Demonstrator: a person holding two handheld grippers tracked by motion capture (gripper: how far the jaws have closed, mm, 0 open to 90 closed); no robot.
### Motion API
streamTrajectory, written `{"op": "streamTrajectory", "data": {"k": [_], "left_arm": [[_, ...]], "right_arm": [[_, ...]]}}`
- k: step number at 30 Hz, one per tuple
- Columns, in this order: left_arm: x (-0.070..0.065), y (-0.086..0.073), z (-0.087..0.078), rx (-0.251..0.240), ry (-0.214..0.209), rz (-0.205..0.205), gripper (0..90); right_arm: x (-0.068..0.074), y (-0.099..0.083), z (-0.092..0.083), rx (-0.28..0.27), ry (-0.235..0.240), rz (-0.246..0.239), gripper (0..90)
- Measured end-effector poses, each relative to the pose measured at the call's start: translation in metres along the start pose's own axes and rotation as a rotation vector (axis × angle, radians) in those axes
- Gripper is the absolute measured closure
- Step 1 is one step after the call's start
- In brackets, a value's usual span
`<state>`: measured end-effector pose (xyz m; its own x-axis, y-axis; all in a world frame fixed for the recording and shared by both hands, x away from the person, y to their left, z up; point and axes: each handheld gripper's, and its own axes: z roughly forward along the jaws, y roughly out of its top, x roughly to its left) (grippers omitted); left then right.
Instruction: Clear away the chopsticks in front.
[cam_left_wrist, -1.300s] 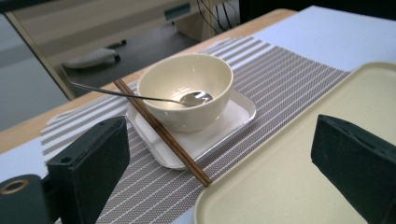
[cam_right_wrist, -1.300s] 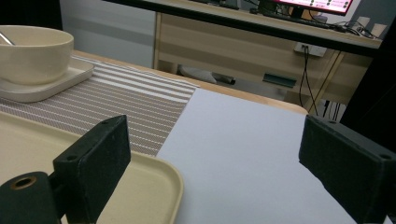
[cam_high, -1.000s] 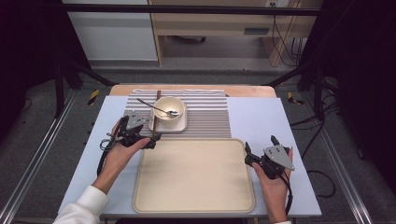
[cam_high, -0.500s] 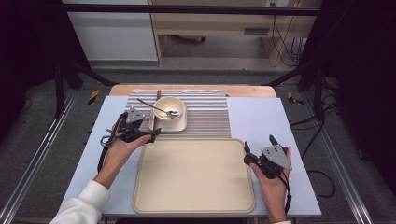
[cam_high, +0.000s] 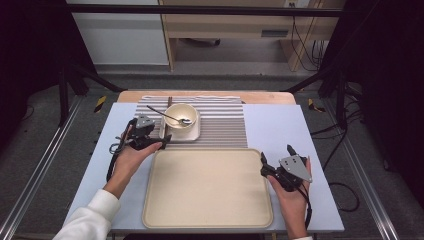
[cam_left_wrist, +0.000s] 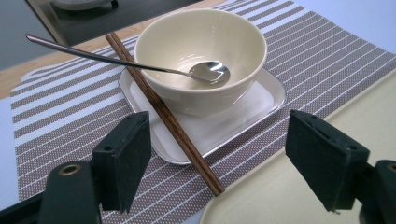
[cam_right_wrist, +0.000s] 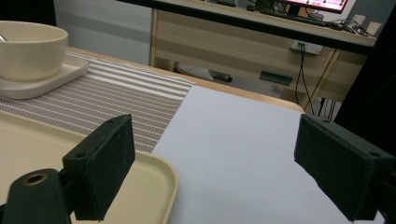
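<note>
Nearest the person, the big cream tray (cam_high: 207, 187) lies on the pale blue table (cam_high: 272, 125), bare. At its right edge the right gripper (cam_high: 264, 167) hovers with jaws spread wide and nothing between them; in the right gripper view they frame blank tabletop and the tray's rounded corner (cam_right_wrist: 154, 186).

Over at the tray's far left corner, the left gripper (cam_high: 165, 141) has just been closing its jaws, yet they remain well apart and no pad presses on anything. In the left gripper view, the near tips of the wooden chopsticks (cam_left_wrist: 163, 109) sit in that gap, closer to the left jaw. The pair lies side by side, long axis running from those tips on the striped placemat (cam_left_wrist: 65, 116) up and away to the left, resting across the edge of the small square plate (cam_left_wrist: 261, 91) and touching the side of the cream bowl (cam_left_wrist: 201, 51).

A metal spoon (cam_left_wrist: 140, 65) rests inside the bowl, handle jutting left over the rim. From the high view the chopsticks are mostly hidden, just a dark sliver past the bowl (cam_high: 169, 101).
</note>
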<state>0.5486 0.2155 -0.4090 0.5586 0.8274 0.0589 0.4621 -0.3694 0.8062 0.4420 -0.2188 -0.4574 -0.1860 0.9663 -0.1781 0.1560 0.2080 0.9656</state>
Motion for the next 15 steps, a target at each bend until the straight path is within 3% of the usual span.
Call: {"op": "streamTrajectory", "data": {"k": [1,5,8,15], "left_arm": [[0.000,0.000,0.002,-0.003,-0.002,-0.015,23.6],[0.002,0.002,0.006,0.009,0.000,-0.009,25.7],[0.002,0.003,0.010,-0.007,-0.006,-0.044,26.4],[0.001,0.006,0.015,-0.031,0.011,-0.056,29.5]], "right_arm": [[0.000,0.000,0.000,0.002,0.002,-0.001,12.2],[0.000,0.000,0.000,0.001,0.004,0.007,11.7],[0.000,-0.001,0.001,0.003,0.006,0.008,11.4],[-0.001,0.000,0.002,0.002,0.010,0.016,11.2]]}}
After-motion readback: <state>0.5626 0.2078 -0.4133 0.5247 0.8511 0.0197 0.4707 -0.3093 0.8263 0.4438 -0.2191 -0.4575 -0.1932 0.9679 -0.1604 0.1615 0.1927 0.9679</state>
